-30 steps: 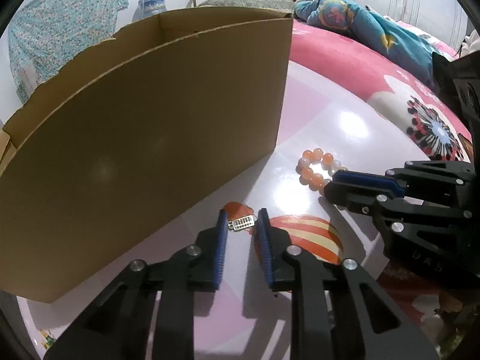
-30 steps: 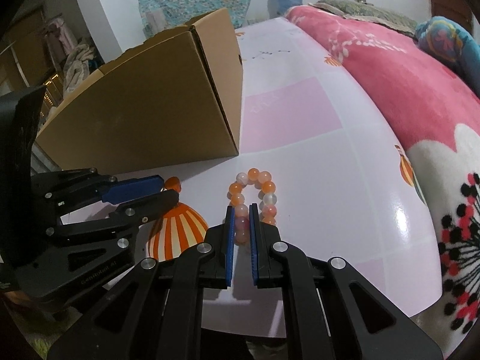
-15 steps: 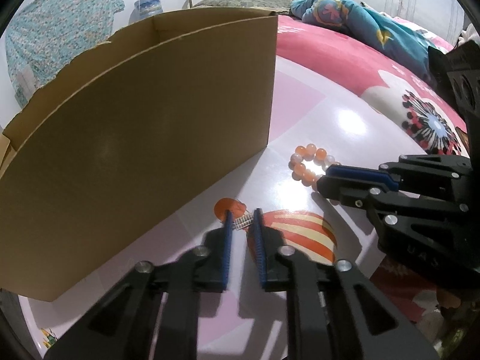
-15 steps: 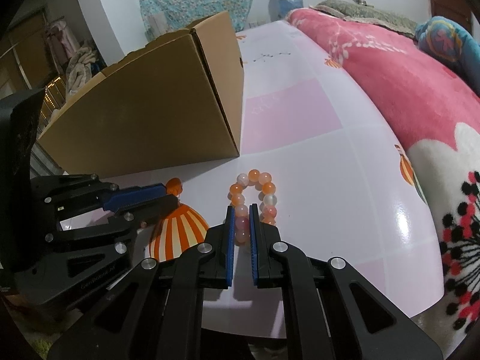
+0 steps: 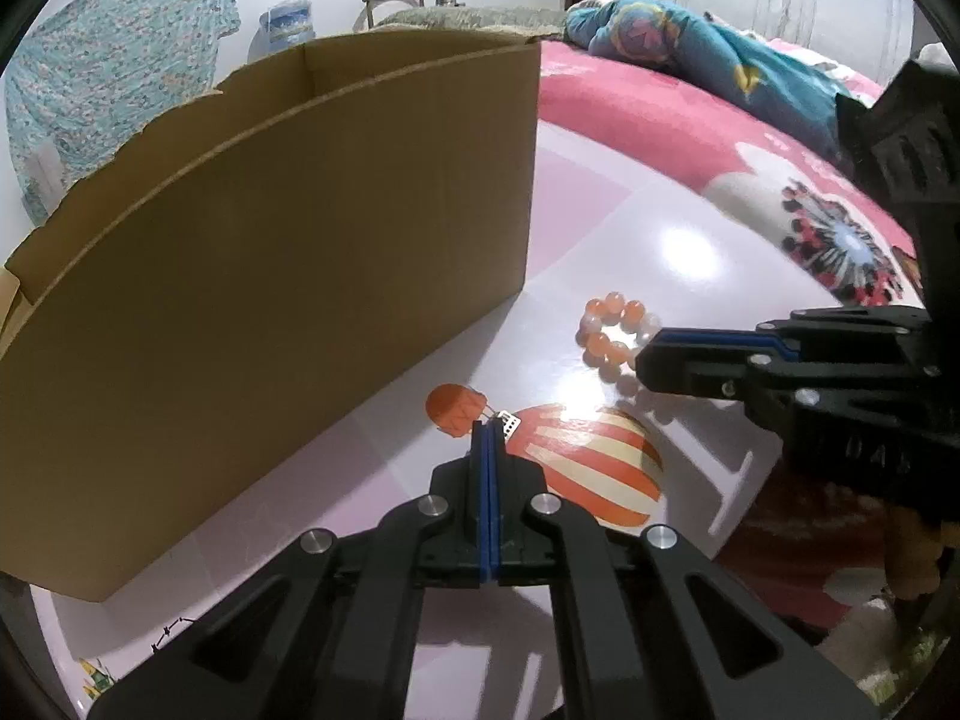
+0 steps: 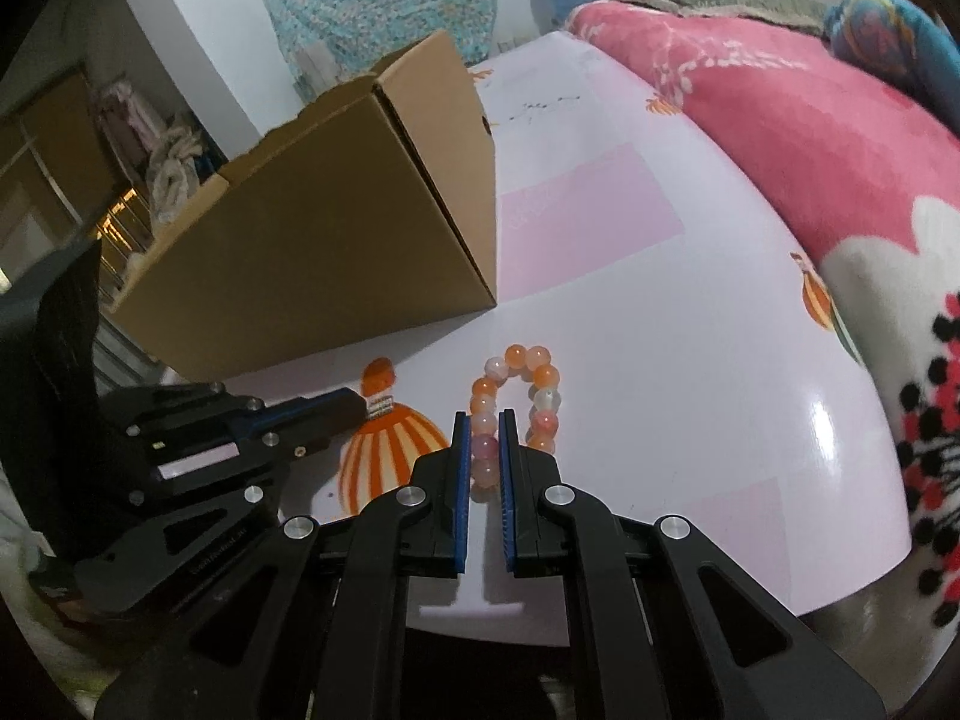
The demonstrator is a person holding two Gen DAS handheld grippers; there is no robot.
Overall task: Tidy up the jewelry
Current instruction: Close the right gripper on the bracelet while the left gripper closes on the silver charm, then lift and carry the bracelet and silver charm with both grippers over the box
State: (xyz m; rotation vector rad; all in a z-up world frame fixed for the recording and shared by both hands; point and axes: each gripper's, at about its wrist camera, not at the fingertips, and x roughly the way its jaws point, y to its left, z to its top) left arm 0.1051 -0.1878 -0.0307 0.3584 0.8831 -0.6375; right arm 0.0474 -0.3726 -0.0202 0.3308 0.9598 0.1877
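An orange and white bead bracelet [image 6: 517, 402] lies on the glossy pink table [image 6: 690, 372]; it also shows in the left wrist view [image 5: 609, 330]. My right gripper [image 6: 483, 420] is shut on the bracelet's near side, its blue pads pressing the beads. My left gripper [image 5: 487, 429] is shut on a small silver jewelry piece [image 5: 509, 421] that sticks out at its tips, low over the table; the piece also shows in the right wrist view [image 6: 379, 405]. An open cardboard box [image 5: 270, 252] stands just left of both grippers.
The table's printed orange striped balloon [image 5: 591, 468] lies under the left gripper. A pink floral blanket [image 6: 810, 120] and a teal bundle [image 5: 708, 54] lie on the bed at the right. The table's front edge [image 6: 600, 630] is close below the right gripper.
My left gripper has closed from open onto the small silver piece. The right gripper has stayed shut on the bracelet, hardly moving.
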